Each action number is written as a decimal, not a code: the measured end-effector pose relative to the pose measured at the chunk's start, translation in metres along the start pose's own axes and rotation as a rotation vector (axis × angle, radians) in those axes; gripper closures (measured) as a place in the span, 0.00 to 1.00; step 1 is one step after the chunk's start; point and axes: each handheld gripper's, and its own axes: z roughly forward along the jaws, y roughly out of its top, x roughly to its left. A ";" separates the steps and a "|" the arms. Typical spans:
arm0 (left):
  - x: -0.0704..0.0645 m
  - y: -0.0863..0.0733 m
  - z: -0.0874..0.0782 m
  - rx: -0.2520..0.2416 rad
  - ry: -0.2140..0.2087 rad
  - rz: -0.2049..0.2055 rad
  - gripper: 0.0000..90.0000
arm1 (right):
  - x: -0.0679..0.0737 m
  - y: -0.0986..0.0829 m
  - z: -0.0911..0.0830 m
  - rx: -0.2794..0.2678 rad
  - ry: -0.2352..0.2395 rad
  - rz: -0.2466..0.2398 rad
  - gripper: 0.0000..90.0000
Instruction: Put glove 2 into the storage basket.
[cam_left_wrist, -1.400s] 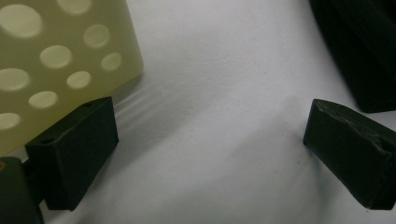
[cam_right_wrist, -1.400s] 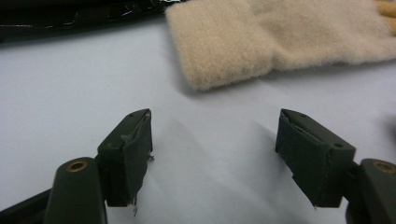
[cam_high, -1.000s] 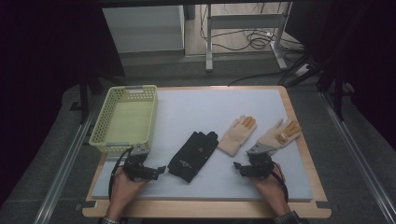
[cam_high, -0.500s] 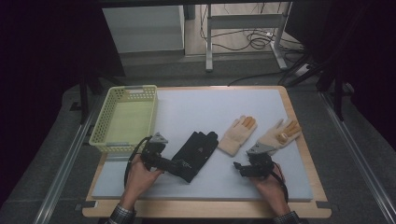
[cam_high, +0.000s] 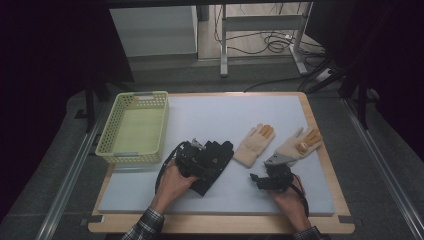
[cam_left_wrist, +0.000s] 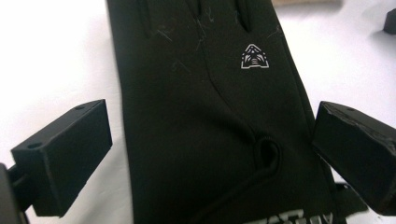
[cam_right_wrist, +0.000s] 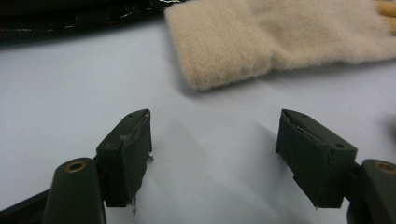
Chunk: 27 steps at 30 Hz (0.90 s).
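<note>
A black glove (cam_high: 215, 160) lies flat in the middle of the white mat, and my left gripper (cam_high: 192, 157) hovers right over its left side. Seen from the left gripper view, the black glove (cam_left_wrist: 210, 107) with a small white logo lies between the wide-apart jaws, and my left gripper (cam_left_wrist: 210, 154) is open. Two cream gloves (cam_high: 255, 144) (cam_high: 297, 147) lie to the right. My right gripper (cam_high: 262, 179) rests near the front of the mat, open and holding nothing. In the right gripper view, a cream glove's cuff (cam_right_wrist: 261, 42) lies ahead of my right gripper (cam_right_wrist: 215, 154).
A pale yellow-green basket (cam_high: 135, 127) stands on the left of the table. The white mat (cam_high: 215, 112) covers a wooden board. Metal rails run along both sides of the table, and a stand with cables is beyond the far edge.
My left gripper has moved right from the mat's front left onto the black glove. The right gripper and the cream gloves have stayed put.
</note>
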 end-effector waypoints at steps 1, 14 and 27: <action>-0.003 0.000 0.002 0.007 0.001 0.006 0.00 | 0.000 0.000 0.000 0.000 0.000 0.000 0.29; -0.011 -0.003 0.016 0.068 0.124 0.052 0.00 | 0.000 0.000 0.000 0.000 0.000 0.000 0.29; -0.013 -0.001 0.008 0.105 0.096 0.033 0.17 | 0.000 0.000 0.000 0.000 0.000 0.000 0.29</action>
